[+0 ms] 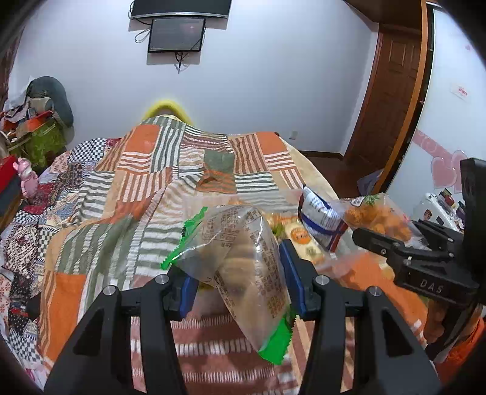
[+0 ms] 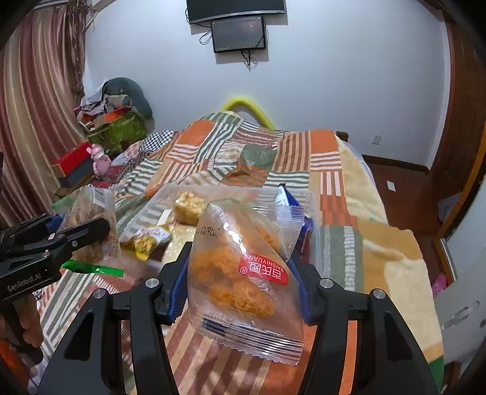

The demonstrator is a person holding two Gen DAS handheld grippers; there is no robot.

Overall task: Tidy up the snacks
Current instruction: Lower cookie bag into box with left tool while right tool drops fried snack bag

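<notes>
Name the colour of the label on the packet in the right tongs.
Red label, clearest in the right wrist view.

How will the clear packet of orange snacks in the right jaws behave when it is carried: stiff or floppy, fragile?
The packet of orange snacks is probably floppy: its thin film creases and its sealed end hangs free. It looks light. The crunchy-looking pieces may crumble if squeezed harder.

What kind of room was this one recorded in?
Most likely a bedroom in a home: the snacks lie on a bed under a patchwork quilt, a television hangs on the wall facing it, and striped curtains and a wooden door frame the room.
</notes>
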